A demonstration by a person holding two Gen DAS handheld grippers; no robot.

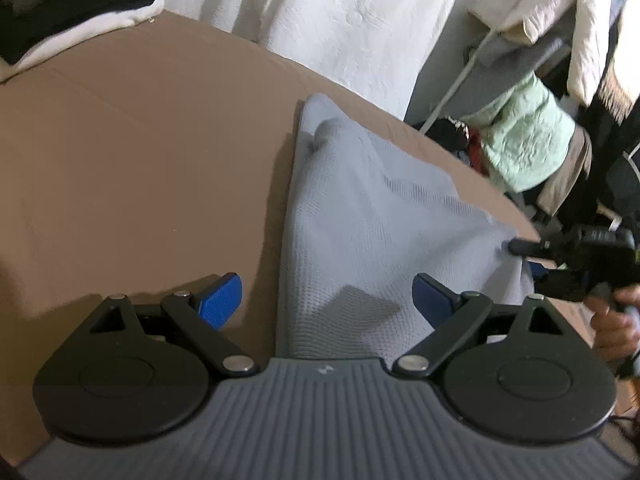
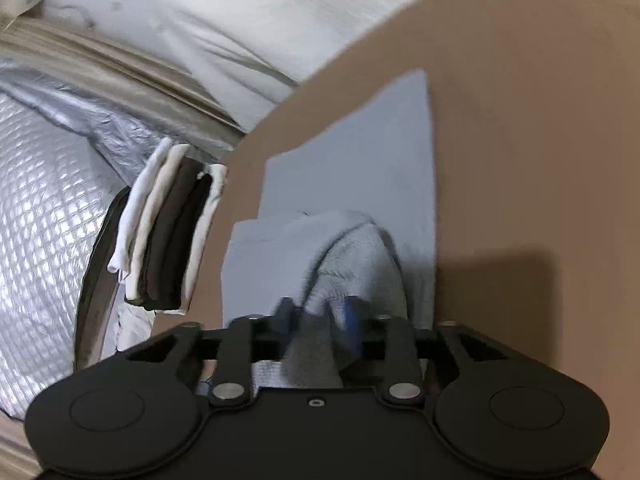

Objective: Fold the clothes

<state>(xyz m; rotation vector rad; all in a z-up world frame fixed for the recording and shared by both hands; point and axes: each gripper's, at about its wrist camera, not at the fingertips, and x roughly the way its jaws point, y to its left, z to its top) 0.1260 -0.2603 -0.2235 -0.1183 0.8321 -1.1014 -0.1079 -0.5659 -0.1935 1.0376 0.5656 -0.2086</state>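
Two grippers work one light blue-grey knit garment point(image 1: 360, 216) on a brown tabletop point(image 1: 140, 140). The right gripper point(image 2: 318, 314) has its blue-padded fingers closed together on a bunched fold of the cloth, which rises in a hump between them and passes back under the tool's body; in the left wrist view the same tool pinches the garment's right-hand edge near the table's rim, with the person's hand point(image 1: 612, 328) behind it. The left gripper point(image 1: 326, 298) hangs over the near end of the garment with its jaws spread wide and nothing held, one pad above bare table, the other above cloth. From the lifted fold the rest of the garment lies flat on the table, reaching toward the far edge. A stack of folded clothes point(image 2: 168, 232), white, cream and dark, sits at the table's far corner, well apart from the garment. White bedding point(image 1: 340, 12) lies beyond the table.
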